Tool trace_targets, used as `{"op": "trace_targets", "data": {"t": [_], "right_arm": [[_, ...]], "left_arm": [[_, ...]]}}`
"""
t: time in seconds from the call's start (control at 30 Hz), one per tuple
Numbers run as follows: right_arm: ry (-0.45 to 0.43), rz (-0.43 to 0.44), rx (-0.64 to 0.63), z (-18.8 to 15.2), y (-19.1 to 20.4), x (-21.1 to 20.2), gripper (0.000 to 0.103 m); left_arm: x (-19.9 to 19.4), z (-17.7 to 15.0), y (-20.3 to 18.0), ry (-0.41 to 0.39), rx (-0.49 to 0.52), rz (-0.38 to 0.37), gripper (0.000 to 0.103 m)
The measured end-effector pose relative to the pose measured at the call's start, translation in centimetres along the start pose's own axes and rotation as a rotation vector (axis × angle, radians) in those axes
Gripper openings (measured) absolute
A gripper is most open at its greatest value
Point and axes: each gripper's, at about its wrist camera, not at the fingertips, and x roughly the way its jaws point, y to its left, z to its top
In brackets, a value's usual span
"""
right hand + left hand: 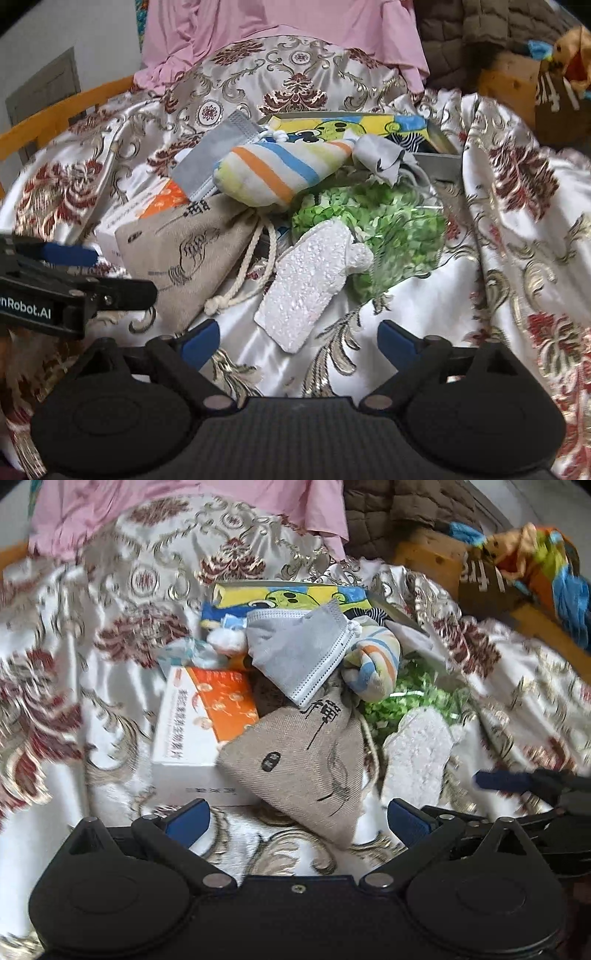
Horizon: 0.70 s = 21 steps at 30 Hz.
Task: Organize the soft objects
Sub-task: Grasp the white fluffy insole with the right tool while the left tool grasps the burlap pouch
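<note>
A pile of small things lies on a patterned satin cloth (110, 602). A beige drawstring pouch (310, 760) lies nearest my left gripper (299, 821), which is open and empty just in front of it. On the pile are a grey face mask (303, 650), a striped sock (376, 664), a white foam piece (417, 753) and a bag of green shreds (406, 701). My right gripper (299, 341) is open and empty in front of the foam piece (314, 280), with the pouch (192, 251), sock (280, 170) and green bag (388, 229) beyond.
A white and orange box (199, 731) lies left of the pouch. A cartoon-printed box (288, 598) sits behind the pile. Pink cloth (184, 509) and a brown quilted cushion (399, 513) lie at the back. A wooden frame (428, 554) runs along the right.
</note>
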Motion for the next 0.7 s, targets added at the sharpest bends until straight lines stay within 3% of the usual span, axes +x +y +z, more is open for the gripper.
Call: {"op": "trace_targets", "data": {"t": [0.2,0.4,0.57,0.7], "right_arm": [[0.001,0.059,0.11,0.5,-1.4,1.3,0.085],[-0.016,0.074,0.112,0.9,-1.4,1.8,0.078],[0.004,0.088,0.162,1.0,-1.7,2.6,0.06],[0.016,0.122,0.238,1.0,-2.5,3.1,0.044]], "left_arm": [[1.1,0.2,0.7,0.009,-0.092,-0.037,0.098],[1.3,0.3,1.2,0.006,-0.148,-0.064,0.09],[1.7,0.1,1.8,0.011,-0.199,-0.102,0.081],[1.8,-0.1,2.6,0.014,-0.282,-0.158,0.066]]}}
